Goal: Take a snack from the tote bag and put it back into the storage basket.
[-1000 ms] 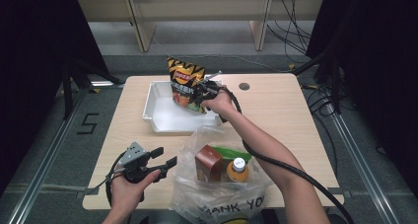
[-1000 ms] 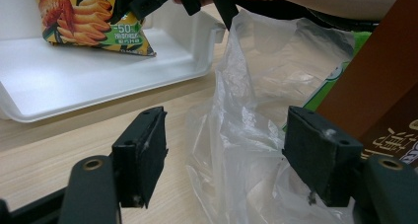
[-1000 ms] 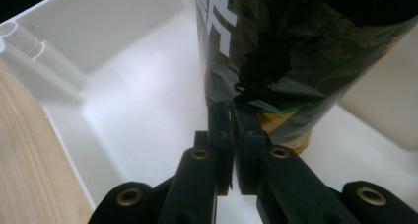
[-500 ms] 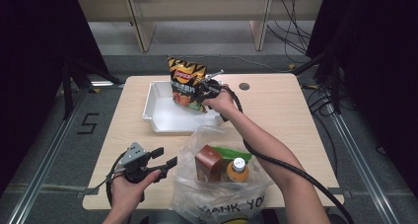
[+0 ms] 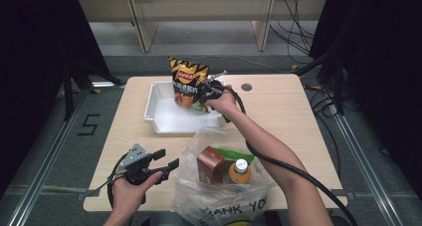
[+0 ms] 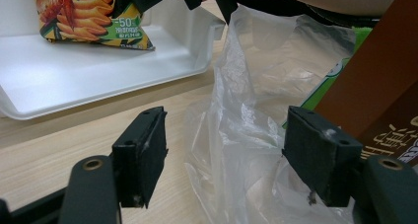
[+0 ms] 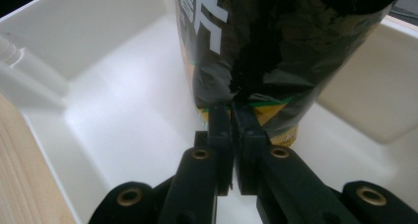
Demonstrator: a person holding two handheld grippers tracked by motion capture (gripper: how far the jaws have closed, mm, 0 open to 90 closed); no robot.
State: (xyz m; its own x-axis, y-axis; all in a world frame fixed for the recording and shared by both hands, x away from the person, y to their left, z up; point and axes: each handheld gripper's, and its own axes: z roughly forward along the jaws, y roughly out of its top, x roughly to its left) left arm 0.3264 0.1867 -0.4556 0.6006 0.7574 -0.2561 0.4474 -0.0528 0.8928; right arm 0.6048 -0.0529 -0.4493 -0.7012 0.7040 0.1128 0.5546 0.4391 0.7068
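The right gripper (image 5: 205, 89) pinches the chip bag (image 5: 187, 84) by its edge, upright over the tray (image 5: 155, 117); that thin hold could slip. The left gripper (image 5: 166, 161) idles, jaws open, beside the plastic bag (image 5: 199, 141).

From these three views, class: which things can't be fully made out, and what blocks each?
- Chip bag, right gripper view: top cut off by the frame edge.
- Orange bottle, high view: body hidden inside the plastic bag.
- Brown carton, left gripper view: cut off at the right edge.
- Plastic bag lettering, high view: cut by the bottom edge.
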